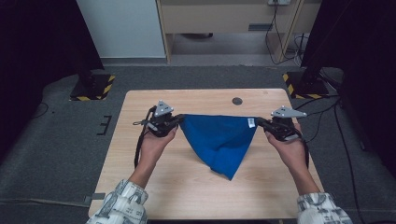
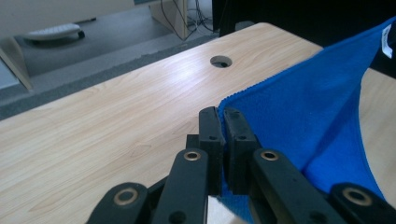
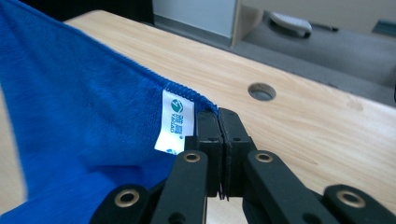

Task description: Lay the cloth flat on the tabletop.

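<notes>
A blue cloth [image 1: 219, 140] hangs stretched between my two grippers above the wooden table [image 1: 140, 186], its lower point drooping toward the table's front. My left gripper [image 1: 179, 118] is shut on the cloth's left corner. In the left gripper view the black jaws [image 2: 222, 116] pinch the cloth's edge [image 2: 317, 107]. My right gripper [image 1: 258, 122] is shut on the right corner beside a small white label [image 1: 251, 122]. In the right gripper view the jaws [image 3: 218, 116] clamp the hem next to that label [image 3: 173, 122], with the blue cloth [image 3: 74, 116] spreading to the left.
A round cable hole [image 1: 237, 101] lies in the table near its far edge, behind the cloth. Beyond the table are grey carpet, two stand bases with yellow-black tape [image 1: 92, 87], and a cabinet. Cables trail on the floor at right.
</notes>
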Demonstrator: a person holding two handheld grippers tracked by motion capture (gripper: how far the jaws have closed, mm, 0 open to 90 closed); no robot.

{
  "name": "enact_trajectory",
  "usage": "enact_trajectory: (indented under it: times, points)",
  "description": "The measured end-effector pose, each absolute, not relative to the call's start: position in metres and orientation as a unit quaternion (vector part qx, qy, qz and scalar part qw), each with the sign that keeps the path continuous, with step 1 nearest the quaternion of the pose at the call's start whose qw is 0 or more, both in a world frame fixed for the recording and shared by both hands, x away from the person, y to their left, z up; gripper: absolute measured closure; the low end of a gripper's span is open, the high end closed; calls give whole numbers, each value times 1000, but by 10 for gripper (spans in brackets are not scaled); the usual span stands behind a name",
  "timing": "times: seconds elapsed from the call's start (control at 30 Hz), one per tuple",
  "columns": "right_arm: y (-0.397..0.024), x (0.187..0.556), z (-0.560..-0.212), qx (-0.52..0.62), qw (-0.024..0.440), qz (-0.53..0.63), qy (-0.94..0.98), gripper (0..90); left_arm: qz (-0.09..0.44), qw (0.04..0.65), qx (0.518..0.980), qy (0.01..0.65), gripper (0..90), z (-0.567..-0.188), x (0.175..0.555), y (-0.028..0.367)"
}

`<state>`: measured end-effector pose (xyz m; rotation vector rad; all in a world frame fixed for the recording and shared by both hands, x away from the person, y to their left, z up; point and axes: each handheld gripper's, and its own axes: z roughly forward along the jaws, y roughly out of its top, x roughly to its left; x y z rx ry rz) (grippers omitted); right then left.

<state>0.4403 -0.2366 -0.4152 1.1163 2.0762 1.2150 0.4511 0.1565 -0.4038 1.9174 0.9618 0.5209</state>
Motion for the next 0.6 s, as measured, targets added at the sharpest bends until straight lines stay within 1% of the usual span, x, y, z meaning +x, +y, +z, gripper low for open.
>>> enact_trajectory:
  times: [0.07,0.1,0.2,0.53,0.6]
  points:
    - [-237,458,-430,421,241,433,759,887,205,435,779,403,863,-418,467,151]
    - [-237,458,-430,421,241,433,759,887,205,435,779,403,862,-418,467,151]
    - [-235,475,-446,434,234,425,759,886,205,423,779,415,862,-433,481,149]
    - [-230,499,-476,459,213,401,764,886,199,395,782,439,865,-461,504,148]
    - [-226,505,-486,467,204,394,765,886,190,392,780,450,868,-470,511,147]
